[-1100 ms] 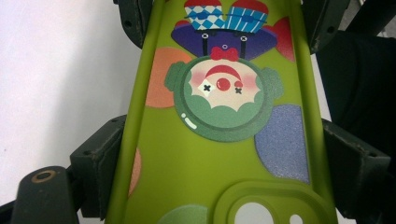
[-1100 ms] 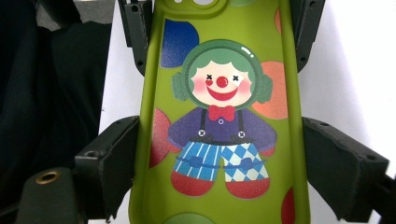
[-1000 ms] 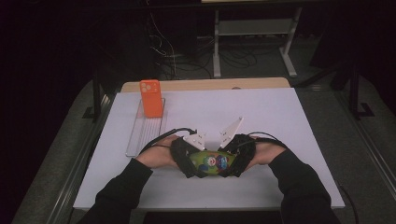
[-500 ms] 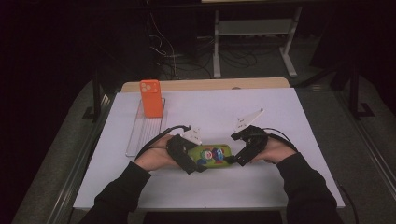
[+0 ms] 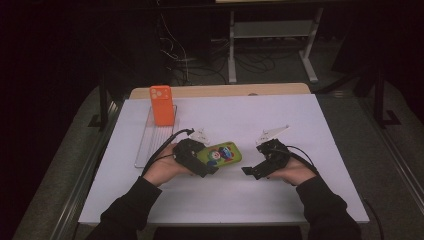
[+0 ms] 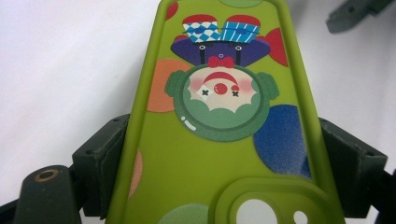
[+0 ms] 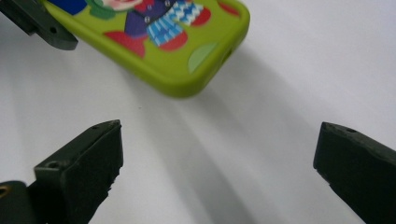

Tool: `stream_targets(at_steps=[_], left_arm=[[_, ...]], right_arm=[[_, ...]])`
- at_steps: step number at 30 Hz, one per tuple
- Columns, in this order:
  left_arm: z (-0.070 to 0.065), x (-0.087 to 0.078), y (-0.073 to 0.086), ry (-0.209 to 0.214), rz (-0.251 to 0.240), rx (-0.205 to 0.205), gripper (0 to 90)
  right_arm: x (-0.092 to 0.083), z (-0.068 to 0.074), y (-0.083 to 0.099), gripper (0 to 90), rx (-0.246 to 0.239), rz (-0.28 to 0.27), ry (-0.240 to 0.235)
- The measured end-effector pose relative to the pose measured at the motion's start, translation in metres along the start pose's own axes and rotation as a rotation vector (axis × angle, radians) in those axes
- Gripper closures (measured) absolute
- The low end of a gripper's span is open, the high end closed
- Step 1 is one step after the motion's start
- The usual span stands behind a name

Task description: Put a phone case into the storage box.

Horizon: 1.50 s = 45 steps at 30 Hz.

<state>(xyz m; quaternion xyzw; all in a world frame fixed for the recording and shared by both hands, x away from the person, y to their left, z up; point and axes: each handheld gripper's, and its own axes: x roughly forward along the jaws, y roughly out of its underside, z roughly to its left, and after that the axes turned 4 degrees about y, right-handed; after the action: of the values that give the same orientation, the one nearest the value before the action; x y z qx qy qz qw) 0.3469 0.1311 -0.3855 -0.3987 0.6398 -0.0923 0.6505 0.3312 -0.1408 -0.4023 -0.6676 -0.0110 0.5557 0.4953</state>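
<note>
A green phone case (image 5: 225, 152) with a cartoon clown print hangs just over the white table, camera hole toward my left hand. My left gripper (image 5: 210, 161) is shut on its near end. In the left gripper view both pads press the long sides of the green case (image 6: 210, 154), with the left gripper (image 6: 224, 140) around it. My right gripper (image 5: 255, 163) sits a little to the right of the case, apart from it. Its jaws have just been opening and stand wide in the right gripper view (image 7: 222, 140) with nothing between them. The case's free end (image 7: 154, 42) lies beyond them.
An orange phone case (image 5: 161, 105) stands upright at the far end of a clear tray (image 5: 152, 142) on the left of the white sheet (image 5: 300, 115). The table's wooden far edge (image 5: 220, 90) borders dark floor with cables and a stand. The left gripper's jaw (image 7: 37, 23) shows beside the case.
My right gripper has let go of the green case and drawn away to the right, jaws opening. The left gripper still holds the case, which has tilted slightly.
</note>
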Motion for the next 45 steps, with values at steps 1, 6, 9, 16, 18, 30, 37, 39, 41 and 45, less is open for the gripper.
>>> stream_targets(at_steps=[1, 6, 9, 16, 18, 30, 37, 39, 41, 45], left_arm=[[0.002, -0.002, 0.000, -0.004, 0.016, 0.005, 14.6], [0.004, -0.005, -0.001, -0.020, 0.000, -0.041, 14.6], [0.003, -0.004, -0.001, -0.022, -0.018, -0.067, 14.6], [0.002, -0.003, -0.002, -0.037, -0.020, -0.072, 14.7], [0.001, -0.003, -0.002, -0.037, -0.016, -0.071, 14.7], [-0.002, 0.002, -0.003, -0.023, -0.002, -0.060, 14.7], [-0.002, 0.001, -0.003, -0.022, 0.001, -0.051, 14.7], [-0.002, 0.003, -0.003, -0.021, -0.015, -0.062, 14.7], [-0.003, 0.003, -0.003, -0.021, -0.012, -0.062, 14.7], [-0.002, 0.003, -0.003, -0.019, 0.006, -0.044, 14.8]], right_arm=[[0.001, 0.001, 0.001, 0.6, 0.011, -0.005, 0.002], [0.005, 0.006, 0.006, 0.5, 0.048, -0.025, 0.056], [0.011, 0.011, 0.011, 0.5, 0.065, -0.047, 0.091], [0.022, 0.018, 0.012, 0.5, 0.036, -0.071, 0.147], [0.022, 0.020, 0.012, 0.6, 0.023, -0.063, 0.160], [0.021, 0.027, 0.012, 0.5, -0.146, -0.093, 0.255], [0.019, 0.032, 0.013, 0.5, -0.264, -0.127, 0.341], [0.018, 0.034, 0.013, 0.5, -0.308, -0.133, 0.366], [0.018, 0.036, 0.013, 0.5, -0.343, -0.136, 0.384], [0.019, 0.038, 0.014, 0.5, -0.405, -0.136, 0.413]])
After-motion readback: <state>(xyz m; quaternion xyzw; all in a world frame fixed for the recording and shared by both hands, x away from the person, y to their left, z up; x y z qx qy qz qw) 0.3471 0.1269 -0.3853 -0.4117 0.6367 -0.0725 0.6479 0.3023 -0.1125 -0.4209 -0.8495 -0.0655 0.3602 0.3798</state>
